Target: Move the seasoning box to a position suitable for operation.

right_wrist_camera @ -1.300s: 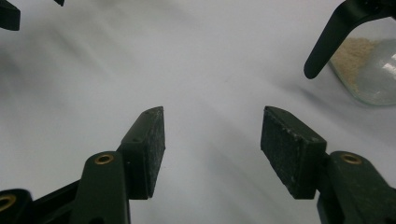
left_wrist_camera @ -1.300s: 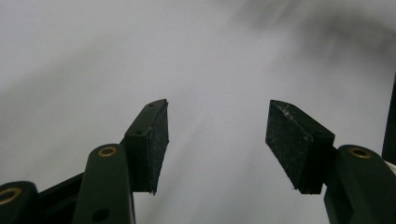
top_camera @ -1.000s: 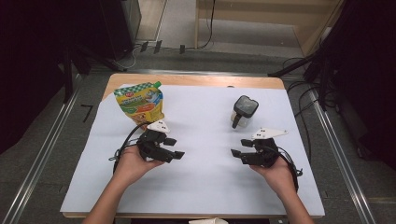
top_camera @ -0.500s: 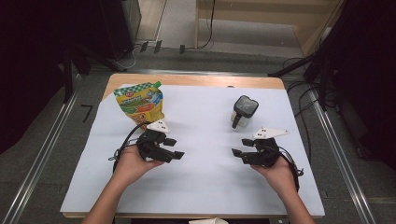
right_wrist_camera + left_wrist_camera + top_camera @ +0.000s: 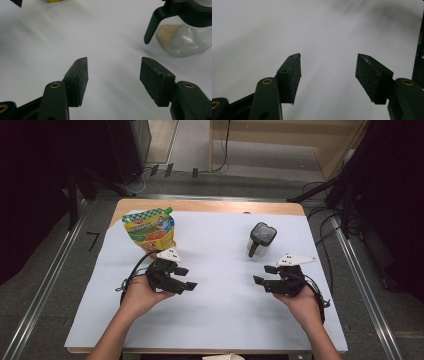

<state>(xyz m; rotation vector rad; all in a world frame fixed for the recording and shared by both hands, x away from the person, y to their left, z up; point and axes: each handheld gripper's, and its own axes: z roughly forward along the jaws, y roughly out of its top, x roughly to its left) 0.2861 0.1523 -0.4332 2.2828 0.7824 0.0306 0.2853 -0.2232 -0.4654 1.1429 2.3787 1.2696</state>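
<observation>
Nothing has moved since the earlier frames. Both grippers, left point(image 5: 184, 279) and right point(image 5: 264, 275), rest mid-counter, fingers apart and empty. The jar point(image 5: 261, 240) near the far right edge could tip under an off-centre grasp.

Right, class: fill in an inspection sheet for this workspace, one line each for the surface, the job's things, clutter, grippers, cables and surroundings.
Surface: white sheet over a wooden table, flat.
Job's things: colourful spouted pouch upright at the far left; glass jar with black lid and handle at the far right, some pale granules inside.
Clutter: nothing seen.
Grippers: left gripper and right gripper both open, nothing between the jaws, facing each other low over the sheet.
Cables: black cable loops from the left gripper; more on the floor.
Surroundings: dark, metal rails either side.
</observation>
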